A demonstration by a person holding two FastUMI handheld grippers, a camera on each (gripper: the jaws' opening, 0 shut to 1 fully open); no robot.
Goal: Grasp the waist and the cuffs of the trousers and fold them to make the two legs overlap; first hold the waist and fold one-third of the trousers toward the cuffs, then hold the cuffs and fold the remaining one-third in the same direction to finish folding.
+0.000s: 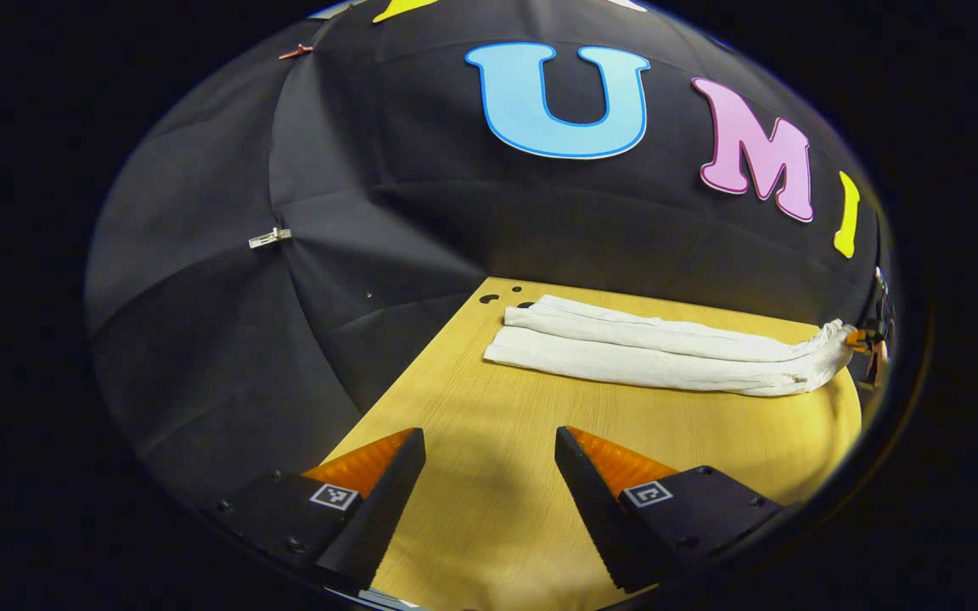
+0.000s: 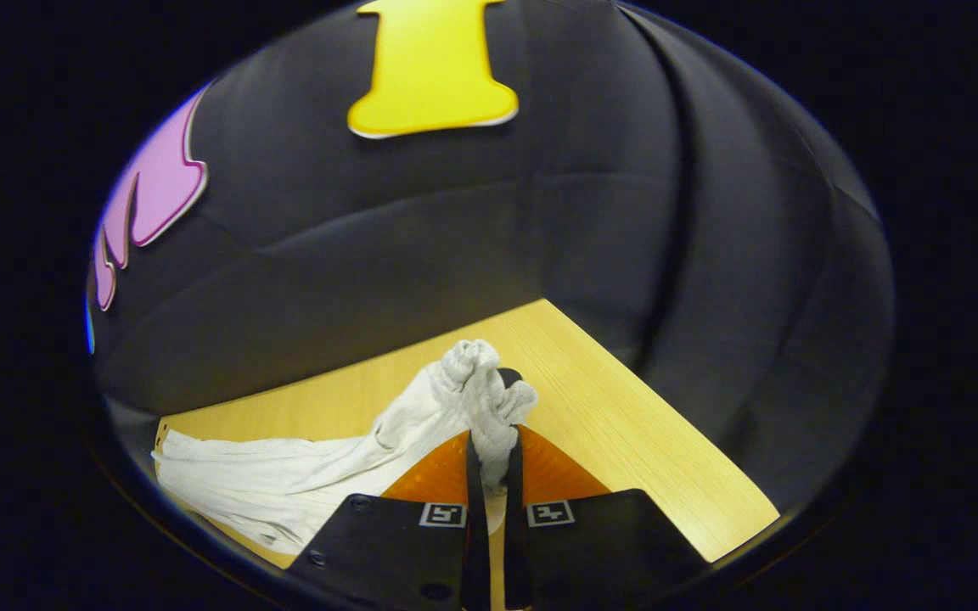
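Left tool [image 1: 489, 462] hangs over the bare wooden counter [image 1: 472, 509], fingers spread wide, nothing between them. Ahead of it the white trousers [image 1: 650, 352] lie stretched across the far part of the counter, two long legs side by side, one end pulled up at the right edge where the other tool [image 1: 867, 339] meets the cloth. In the right gripper view, the right tool [image 2: 490, 441] is clamped on a bunched end of the trousers [image 2: 302, 479], both fingers pressing the fabric, the rest trailing off left across the counter [image 2: 625, 424]
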